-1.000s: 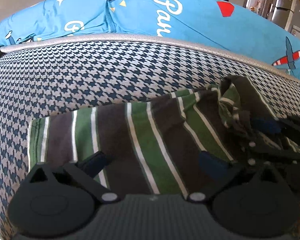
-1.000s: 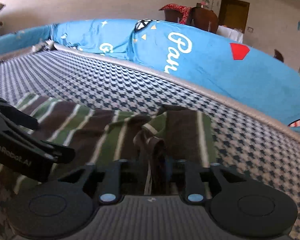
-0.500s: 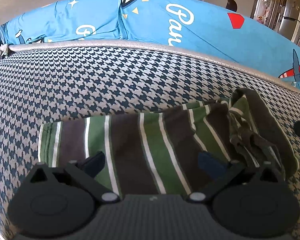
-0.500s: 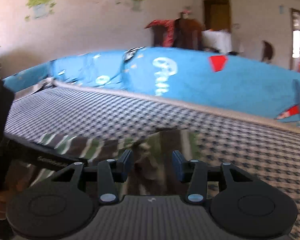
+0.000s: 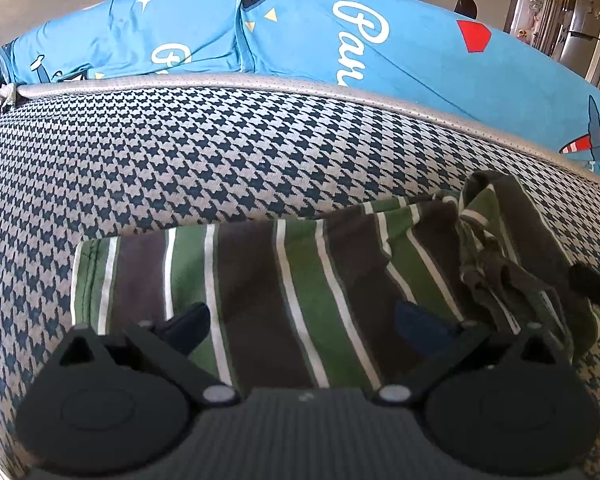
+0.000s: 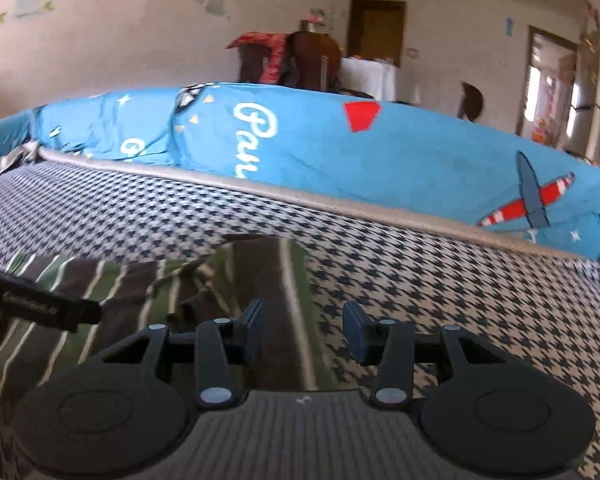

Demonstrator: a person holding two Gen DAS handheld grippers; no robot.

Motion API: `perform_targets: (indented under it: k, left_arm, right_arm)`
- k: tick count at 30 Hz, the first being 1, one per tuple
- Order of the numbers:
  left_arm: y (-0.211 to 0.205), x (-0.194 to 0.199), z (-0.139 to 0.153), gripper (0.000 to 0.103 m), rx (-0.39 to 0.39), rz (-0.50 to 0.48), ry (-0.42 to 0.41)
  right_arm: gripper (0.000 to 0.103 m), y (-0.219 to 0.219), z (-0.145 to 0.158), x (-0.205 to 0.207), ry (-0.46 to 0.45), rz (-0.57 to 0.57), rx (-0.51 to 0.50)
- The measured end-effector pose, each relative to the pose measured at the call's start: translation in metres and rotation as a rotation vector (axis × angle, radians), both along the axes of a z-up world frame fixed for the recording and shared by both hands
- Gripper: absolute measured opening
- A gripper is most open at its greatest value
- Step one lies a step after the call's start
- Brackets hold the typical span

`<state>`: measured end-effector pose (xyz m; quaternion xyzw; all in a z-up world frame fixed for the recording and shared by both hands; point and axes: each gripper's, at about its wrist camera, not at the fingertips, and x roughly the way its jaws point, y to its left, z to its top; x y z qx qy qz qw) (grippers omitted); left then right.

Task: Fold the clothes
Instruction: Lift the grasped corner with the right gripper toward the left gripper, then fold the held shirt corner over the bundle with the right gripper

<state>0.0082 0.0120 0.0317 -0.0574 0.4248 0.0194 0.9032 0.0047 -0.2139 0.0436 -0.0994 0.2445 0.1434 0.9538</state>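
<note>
A green, brown and white striped garment [image 5: 300, 280] lies folded into a band on the houndstooth cushion [image 5: 180, 160]. Its right end is bunched and rumpled [image 5: 500, 248]. My left gripper [image 5: 302, 330] is open, low over the garment's near edge, with nothing between its fingers. In the right wrist view the garment [image 6: 228, 280] lies to the left and under my right gripper [image 6: 302, 334], which is open and empty above the garment's right end. The left gripper's finger [image 6: 40, 306] shows at the left edge of that view.
A blue printed cushion or bedding [image 5: 340, 40] rises behind the cushion's grey piped edge [image 5: 260, 82]. Bare houndstooth surface [image 6: 480, 300] lies right of the garment. A dark chair with red cloth [image 6: 292, 60] and doorways stand far behind.
My right gripper has let go of the bunched right end of the garment, opened, and pulled back and up to the right. The left gripper stayed open over the near edge.
</note>
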Motion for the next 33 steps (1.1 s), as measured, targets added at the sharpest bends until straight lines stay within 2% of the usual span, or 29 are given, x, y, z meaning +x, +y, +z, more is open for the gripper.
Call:
perform_targets:
  k: [2, 4, 8, 14, 16, 20, 25, 29, 33]
  left_arm:
    - [0.000, 0.000, 0.000, 0.103, 0.000, -0.004, 0.002]
    - [0.000, 0.000, -0.001, 0.103, 0.000, -0.006, 0.003]
    - [0.000, 0.001, -0.002, 0.103, 0.000, -0.005, 0.008]
    - [0.001, 0.003, -0.003, 0.103, -0.001, -0.001, 0.013]
    - [0.000, 0.004, -0.003, 0.103, 0.001, -0.002, 0.015]
    - [-0.001, 0.004, -0.003, 0.103, 0.004, 0.000, 0.013]
    - [-0.001, 0.003, -0.003, 0.103, 0.005, 0.006, 0.013]
    - [-0.001, 0.003, -0.003, 0.103, 0.011, 0.005, 0.014]
    - [-0.001, 0.003, -0.004, 0.103, 0.014, 0.004, 0.019]
  right_arm:
    - [0.042, 0.007, -0.005, -0.003, -0.007, 0.030, -0.030]
    - [0.035, 0.014, -0.011, -0.005, -0.007, 0.054, -0.064]
    - [0.029, 0.021, -0.020, -0.006, 0.021, 0.078, -0.076]
    - [0.029, 0.028, -0.036, -0.003, 0.154, 0.151, -0.034]
    - [0.030, 0.031, -0.041, -0.003, 0.171, 0.161, -0.039]
    - [0.032, 0.031, -0.040, -0.005, 0.167, 0.169, -0.044]
    - [0.032, 0.017, -0.026, -0.005, 0.156, 0.162, 0.065]
    - [0.032, 0.010, -0.018, -0.001, 0.115, 0.111, 0.132]
    - [0.032, 0.006, -0.019, 0.008, 0.095, 0.044, 0.146]
